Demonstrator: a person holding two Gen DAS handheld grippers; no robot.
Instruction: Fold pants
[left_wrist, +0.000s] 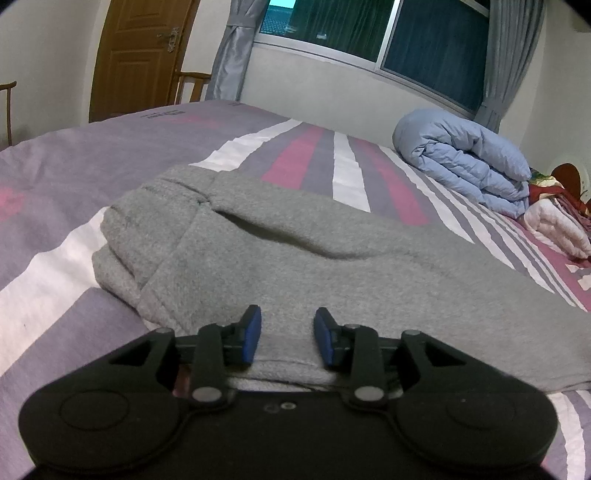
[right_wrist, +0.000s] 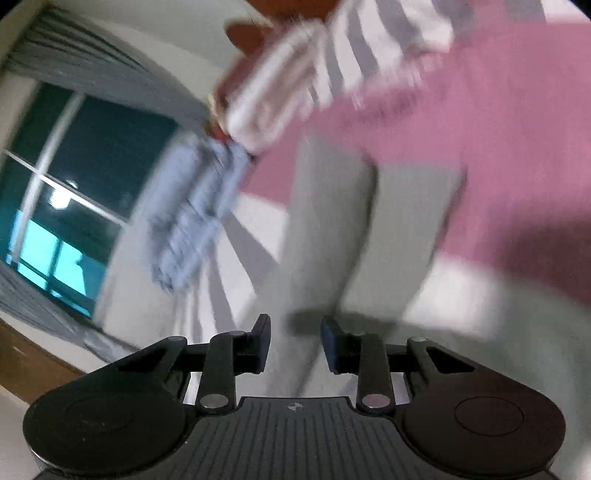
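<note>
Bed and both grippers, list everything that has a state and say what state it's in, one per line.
Left gripper: open, jaws either side of the pants' near edge.
Right gripper: open, holding nothing; view blurred.
Gray pants: lying on the bed, partly folded.
Blue comforter: rolled up.
Door: shut.
Curtains: tied back.

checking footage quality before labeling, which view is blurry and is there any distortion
Right wrist view: heavy motion blur smears the gray pants and the striped bedsheet; only the right gripper stays sharp. Left wrist view: sharp, pants clear, fisheye bending the window frame, dark vignette at the corners.
</note>
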